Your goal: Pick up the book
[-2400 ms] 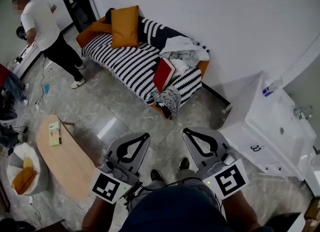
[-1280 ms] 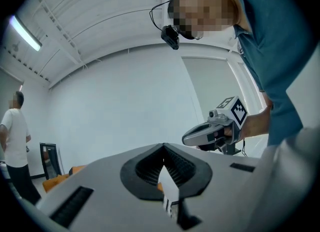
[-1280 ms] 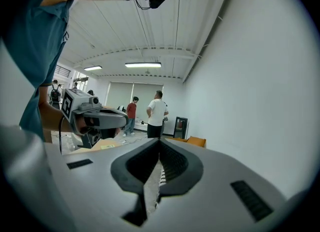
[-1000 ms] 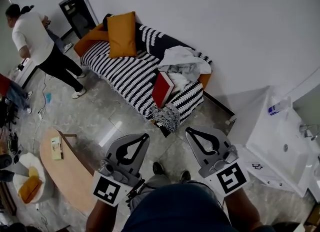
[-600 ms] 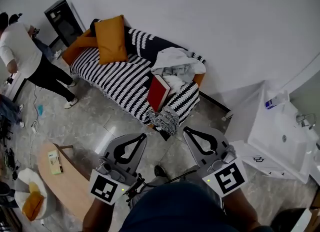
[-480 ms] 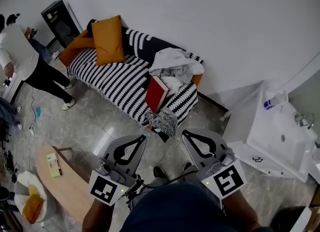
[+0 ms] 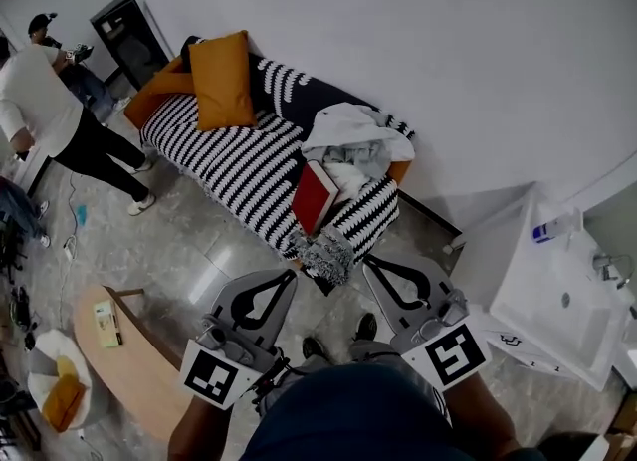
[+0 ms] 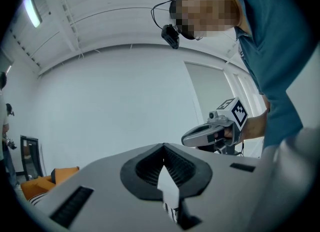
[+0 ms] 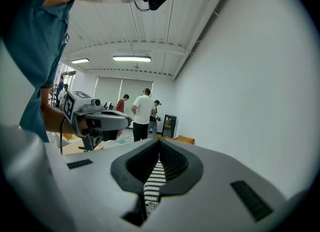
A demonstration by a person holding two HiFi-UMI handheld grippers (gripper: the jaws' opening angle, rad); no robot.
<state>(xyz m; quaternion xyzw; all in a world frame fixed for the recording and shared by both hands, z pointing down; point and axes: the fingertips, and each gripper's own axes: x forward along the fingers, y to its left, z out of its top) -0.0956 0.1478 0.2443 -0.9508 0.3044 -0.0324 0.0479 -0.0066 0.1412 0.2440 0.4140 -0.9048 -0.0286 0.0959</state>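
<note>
A red book (image 7: 315,197) leans upright against the right armrest of the black-and-white striped sofa (image 7: 239,145), beside a heap of pale clothes (image 7: 353,135). My left gripper (image 7: 289,275) and right gripper (image 7: 368,264) are held side by side over the floor, short of the sofa's near corner, pointing level toward it. Both are shut with nothing between the jaws. In the left gripper view the shut left gripper (image 8: 163,146) faces the white wall, with the right gripper (image 8: 215,133) beside it. The right gripper view shows its shut tips (image 9: 159,141) and striped fabric behind them.
An orange cushion (image 7: 223,79) stands at the sofa's left end. A grey fuzzy throw (image 7: 323,250) hangs off the near corner. A white washbasin cabinet (image 7: 557,290) is at the right, an oval wooden table (image 7: 129,369) at the lower left. A person (image 7: 50,111) stands far left.
Both grippers have advanced together toward the sofa, so the book and armrest now sit nearer to them in the head view. The jaws stayed shut.
</note>
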